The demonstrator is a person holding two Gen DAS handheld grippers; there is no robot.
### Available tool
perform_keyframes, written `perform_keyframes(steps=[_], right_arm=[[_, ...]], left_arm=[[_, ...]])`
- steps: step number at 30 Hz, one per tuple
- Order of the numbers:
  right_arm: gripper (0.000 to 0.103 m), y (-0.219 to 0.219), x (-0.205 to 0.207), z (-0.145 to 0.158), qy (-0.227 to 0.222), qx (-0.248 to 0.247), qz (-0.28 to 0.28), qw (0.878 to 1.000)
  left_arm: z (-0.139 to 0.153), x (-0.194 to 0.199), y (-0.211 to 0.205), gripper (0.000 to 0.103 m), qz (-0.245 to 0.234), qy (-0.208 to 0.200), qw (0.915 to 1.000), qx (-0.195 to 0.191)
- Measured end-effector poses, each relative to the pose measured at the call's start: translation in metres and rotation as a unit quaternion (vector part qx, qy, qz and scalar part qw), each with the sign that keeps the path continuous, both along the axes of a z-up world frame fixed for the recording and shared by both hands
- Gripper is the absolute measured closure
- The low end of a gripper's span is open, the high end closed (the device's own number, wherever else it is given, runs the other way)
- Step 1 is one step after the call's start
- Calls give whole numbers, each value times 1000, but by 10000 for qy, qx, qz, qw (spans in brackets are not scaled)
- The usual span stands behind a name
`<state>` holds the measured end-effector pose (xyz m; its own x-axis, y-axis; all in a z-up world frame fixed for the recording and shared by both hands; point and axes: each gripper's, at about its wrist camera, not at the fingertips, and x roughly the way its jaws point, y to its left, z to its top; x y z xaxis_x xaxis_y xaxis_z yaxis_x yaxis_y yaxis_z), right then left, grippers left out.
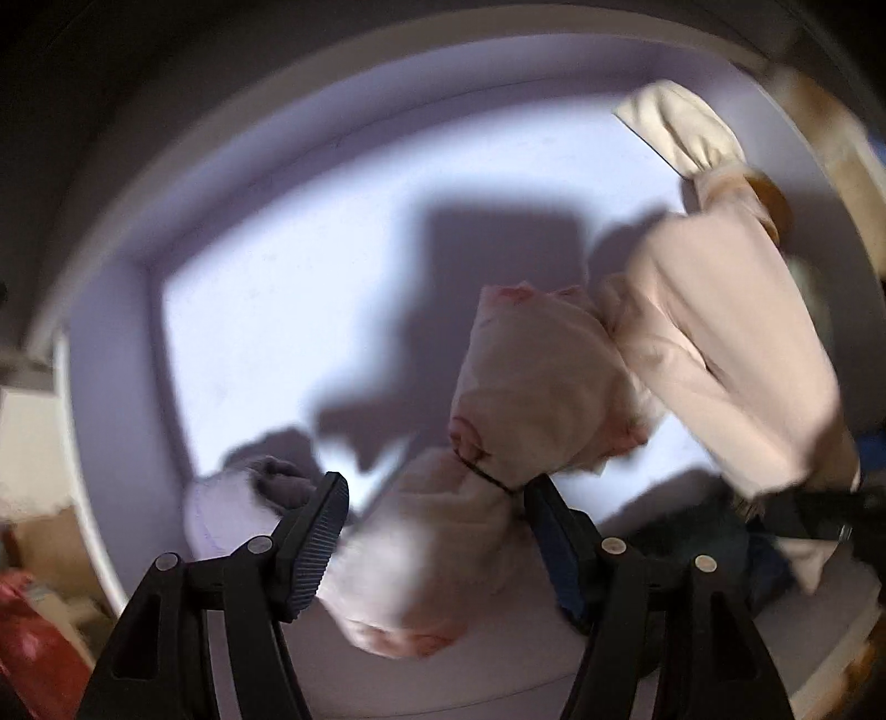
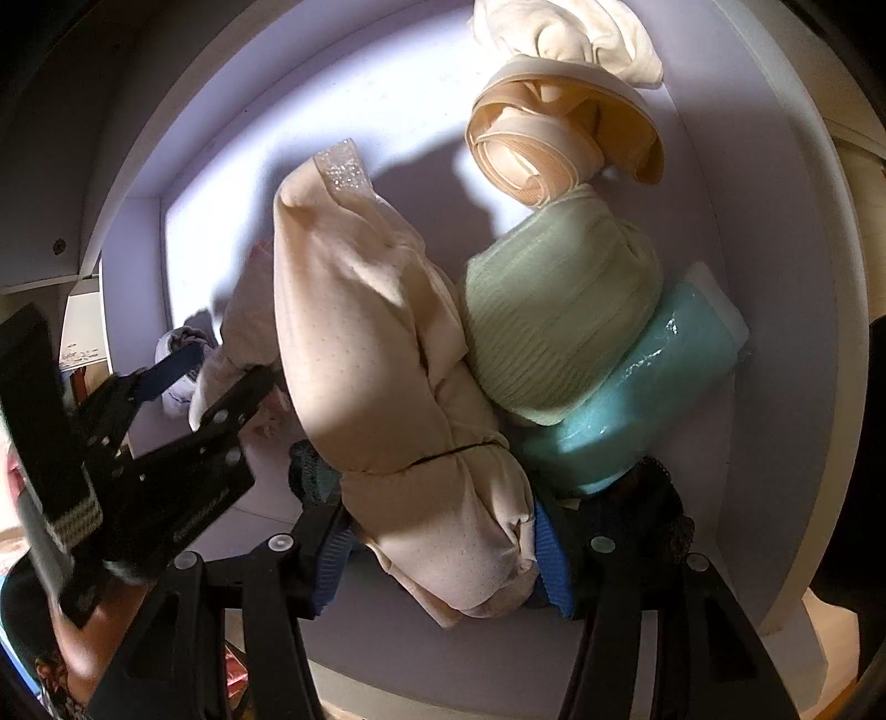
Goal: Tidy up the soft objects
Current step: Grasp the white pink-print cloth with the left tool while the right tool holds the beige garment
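A pink-and-white soft bundle tied with a thin black band lies on the lavender drawer floor. My left gripper points down over it, and the bundle's lower half sits between the jaws. A gap shows beside the left pad. In the right wrist view the left gripper straddles the same bundle. My right gripper is shut on a long beige bundle with a black band, its blue pads pressing both sides. That beige bundle also fills the right of the left wrist view.
Packed along the drawer's right side are a green roll, a teal pack, a peach roll, a cream cloth and dark lace. A small white-lavender item lies by the left wall. White drawer walls surround everything.
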<state>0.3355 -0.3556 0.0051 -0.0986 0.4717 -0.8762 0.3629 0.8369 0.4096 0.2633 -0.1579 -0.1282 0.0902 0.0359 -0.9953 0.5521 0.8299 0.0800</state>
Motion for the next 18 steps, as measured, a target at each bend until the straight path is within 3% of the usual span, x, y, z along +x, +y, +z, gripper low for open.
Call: perform_keyframes(steps=[2,10,13,18], right_arm=[[44,-1,0,-1,-5,7,-4,10000],[41,1,2,-1,-73,61,21,10000],[45,-3,5,6,-250,142,-39,9996],[49,-6,10,35,-732,106,97,9972]], left_arm=[[-5,6,4,40,295,232,9990,-246],[-12,6,26,45,723,568,9948,-437],[-14,-21,39,57,691,613,9950,-389],[-11,-32,79,62,1345,858,9856,-561]])
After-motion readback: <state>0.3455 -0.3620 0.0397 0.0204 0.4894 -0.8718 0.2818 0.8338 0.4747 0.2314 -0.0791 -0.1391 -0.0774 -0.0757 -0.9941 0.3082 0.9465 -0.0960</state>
